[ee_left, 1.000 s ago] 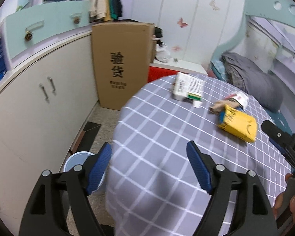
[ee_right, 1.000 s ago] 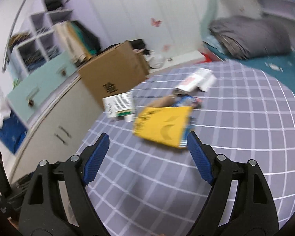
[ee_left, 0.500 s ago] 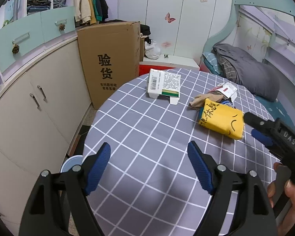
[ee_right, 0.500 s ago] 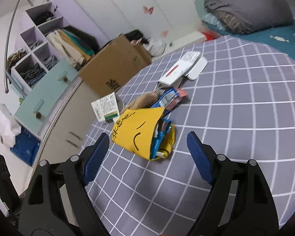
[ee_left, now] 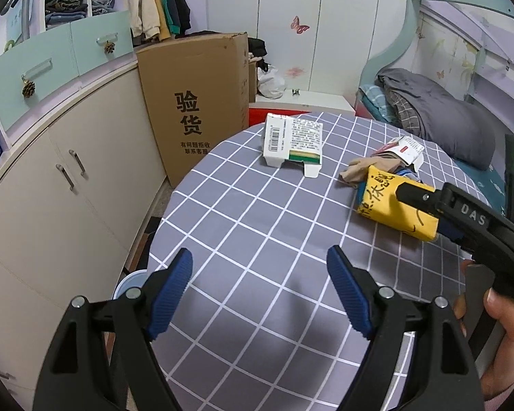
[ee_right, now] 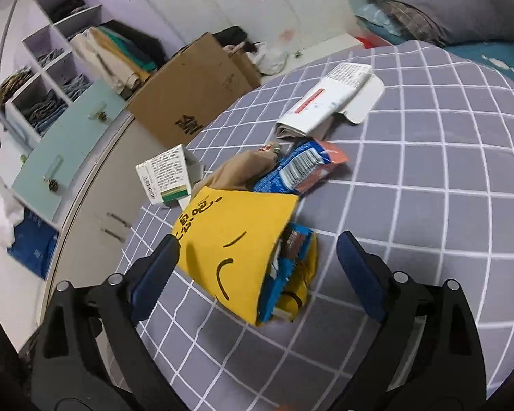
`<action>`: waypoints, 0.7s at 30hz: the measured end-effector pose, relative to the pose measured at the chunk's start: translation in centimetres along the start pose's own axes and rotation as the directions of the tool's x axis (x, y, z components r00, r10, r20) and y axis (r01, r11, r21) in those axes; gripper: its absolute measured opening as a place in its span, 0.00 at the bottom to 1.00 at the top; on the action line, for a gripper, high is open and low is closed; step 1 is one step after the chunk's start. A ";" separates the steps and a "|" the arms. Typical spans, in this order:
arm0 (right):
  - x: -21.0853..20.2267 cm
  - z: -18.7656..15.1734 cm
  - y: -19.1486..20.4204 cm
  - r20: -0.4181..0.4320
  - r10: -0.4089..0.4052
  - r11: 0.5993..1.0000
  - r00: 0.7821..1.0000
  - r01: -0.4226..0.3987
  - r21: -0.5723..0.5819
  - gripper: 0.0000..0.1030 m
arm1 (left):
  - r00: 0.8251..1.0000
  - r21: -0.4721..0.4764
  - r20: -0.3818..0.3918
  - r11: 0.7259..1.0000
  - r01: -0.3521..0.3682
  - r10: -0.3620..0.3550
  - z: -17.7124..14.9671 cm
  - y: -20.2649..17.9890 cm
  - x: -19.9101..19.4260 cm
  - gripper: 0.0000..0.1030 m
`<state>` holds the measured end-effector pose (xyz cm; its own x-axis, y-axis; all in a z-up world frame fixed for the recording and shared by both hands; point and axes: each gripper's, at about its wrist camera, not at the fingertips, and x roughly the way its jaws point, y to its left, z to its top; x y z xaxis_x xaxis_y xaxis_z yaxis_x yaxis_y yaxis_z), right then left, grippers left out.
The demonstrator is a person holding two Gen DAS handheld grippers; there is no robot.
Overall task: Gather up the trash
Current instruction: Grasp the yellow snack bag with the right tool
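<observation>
Low in the right wrist view, right gripper (ee_right: pixel 257 257) spread wide, jaws just opened further, straddling the near end of the yellow bag (ee_right: pixel 236 239). Left blue pad right at the bag's edge, contact hard to judge; right pad well clear of it, over bare cloth. Lying on its side at frame centre, mouth gaping toward the lower right, blue snack wrappers (ee_right: pixel 281 274) spilling out. Just beyond, a tan crumpled piece (ee_right: pixel 243 167) and a blue-and-orange wrapper (ee_right: pixel 301 167) touching the bag's far end. Left of those, a white-and-green carton (ee_right: pixel 164 178) near the table edge. Farther up, right of centre, a flattened white box (ee_right: pixel 329 102) with its flap open. All of it resting on the grey checked tablecloth (ee_right: pixel 428 205).

Over in the left wrist view, left gripper (ee_left: pixel 258 291) at bottom centre, wide apart, nothing between the pads, hovering over empty cloth. At the right edge, a hand (ee_left: pixel 497 328) on the other tool's handle. Farther back at upper left, a tall cardboard box (ee_left: pixel 195 102) beside the cabinets (ee_left: pixel 68 171). At far right, a bed with a grey quilt (ee_left: pixel 445 116).
</observation>
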<state>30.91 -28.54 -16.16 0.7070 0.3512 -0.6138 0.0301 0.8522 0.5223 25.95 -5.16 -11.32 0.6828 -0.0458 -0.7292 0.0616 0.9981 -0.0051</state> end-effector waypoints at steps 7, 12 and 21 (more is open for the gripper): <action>0.5 -0.6 1.7 -0.041 -0.058 0.984 0.998 0.050 -0.174 0.75 | 1.000 0.010 -0.010 1.000 0.005 -0.005 0.2 -0.8 0.9 0.77; -0.5 -0.7 1.6 -0.024 -0.025 0.978 0.999 0.020 -0.209 0.31 | 1.000 0.030 -0.010 1.000 0.009 -0.009 0.5 -1.7 1.3 0.77; -3.1 -1.5 1.1 0.028 0.000 0.970 1.000 0.007 -0.245 0.18 | 0.999 0.026 -0.022 0.999 0.028 -0.027 1.0 -3.3 2.4 0.77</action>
<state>27.69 -28.08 -14.54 0.7267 0.3402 -0.5967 -0.1390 0.9236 0.3573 28.08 -8.61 -12.35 0.6646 -0.0721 -0.7437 0.0993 0.9950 -0.0077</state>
